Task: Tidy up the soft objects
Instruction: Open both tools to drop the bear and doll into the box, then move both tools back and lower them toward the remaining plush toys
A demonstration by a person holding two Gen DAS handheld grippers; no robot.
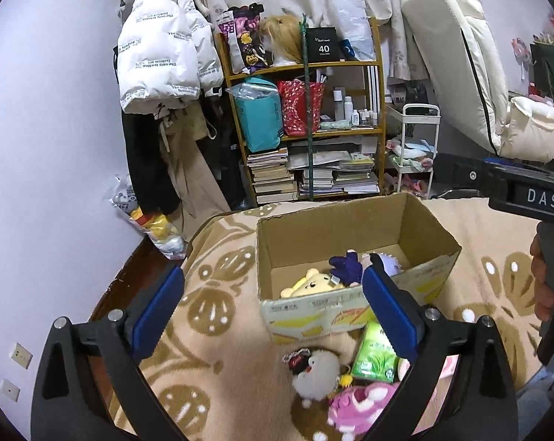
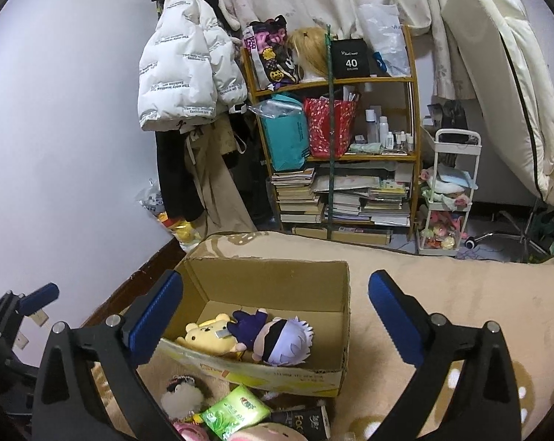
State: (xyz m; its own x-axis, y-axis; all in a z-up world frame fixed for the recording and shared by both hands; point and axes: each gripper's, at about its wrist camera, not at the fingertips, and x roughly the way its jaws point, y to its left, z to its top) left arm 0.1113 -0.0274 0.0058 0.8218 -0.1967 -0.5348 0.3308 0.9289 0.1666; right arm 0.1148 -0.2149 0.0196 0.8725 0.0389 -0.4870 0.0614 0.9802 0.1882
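Note:
An open cardboard box (image 1: 332,228) (image 2: 277,371) stands on a beige patterned blanket (image 1: 222,349). Inside it lie a yellow bear plush (image 1: 310,283) (image 2: 207,334) and a white-haired doll in dark purple (image 1: 345,266) (image 2: 277,338). On the blanket in front of the box lie a grey-white plush (image 1: 315,371) (image 2: 181,397), a green tissue pack (image 1: 376,354) (image 2: 234,411) and a pink plush (image 1: 361,404). My left gripper (image 1: 273,279) hangs open before the box's front wall, empty. My right gripper (image 2: 276,281) is open above the box with nothing between its fingers.
A hand (image 1: 545,275) holds the right gripper's body at the right edge. Behind the bed stand a wooden shelf (image 2: 335,154) of books and bags, a white cart (image 2: 449,198), hanging coats (image 2: 189,73) and an upright mattress (image 2: 497,73). A dark packet (image 2: 306,419) lies by the tissue pack.

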